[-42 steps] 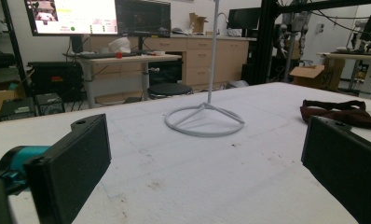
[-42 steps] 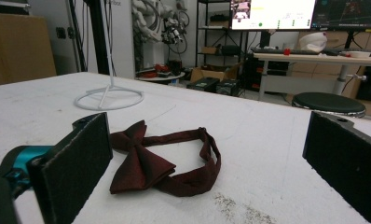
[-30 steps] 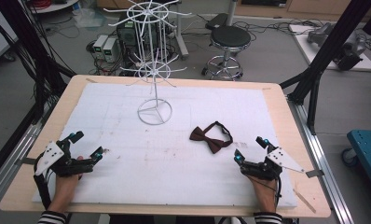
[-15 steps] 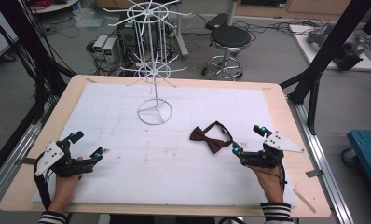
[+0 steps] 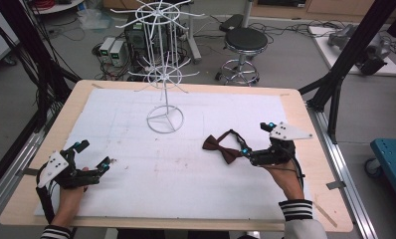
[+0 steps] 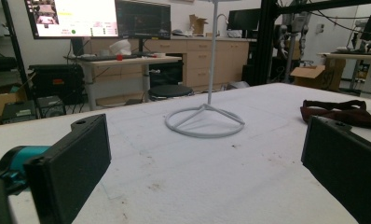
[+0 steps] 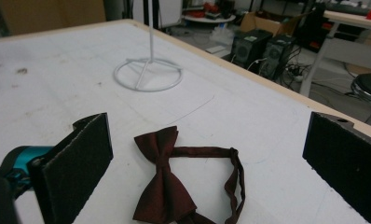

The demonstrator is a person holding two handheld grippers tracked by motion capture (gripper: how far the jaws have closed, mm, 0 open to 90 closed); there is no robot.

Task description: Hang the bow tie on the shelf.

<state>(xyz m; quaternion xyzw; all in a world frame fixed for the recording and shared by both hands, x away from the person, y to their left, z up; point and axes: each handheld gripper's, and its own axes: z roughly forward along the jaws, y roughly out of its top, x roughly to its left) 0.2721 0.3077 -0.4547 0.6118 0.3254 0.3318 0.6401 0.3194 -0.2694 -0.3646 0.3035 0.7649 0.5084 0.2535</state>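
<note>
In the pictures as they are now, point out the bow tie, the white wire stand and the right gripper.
bow tie (image 7: 162,186): right gripper view, on the bow's front wing.
white wire stand (image 5: 164,119): high view, on its round base ring.
right gripper (image 5: 255,142): high view, midway between its open fingertips.

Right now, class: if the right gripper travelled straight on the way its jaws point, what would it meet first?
Most likely the bow tie, lying just ahead between the open jaws of the right gripper; the white wire stand sits farther off.

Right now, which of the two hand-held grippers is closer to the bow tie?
The right hand-held gripper: its open jaws straddle the bow tie. The left one sits far across the table.
</note>
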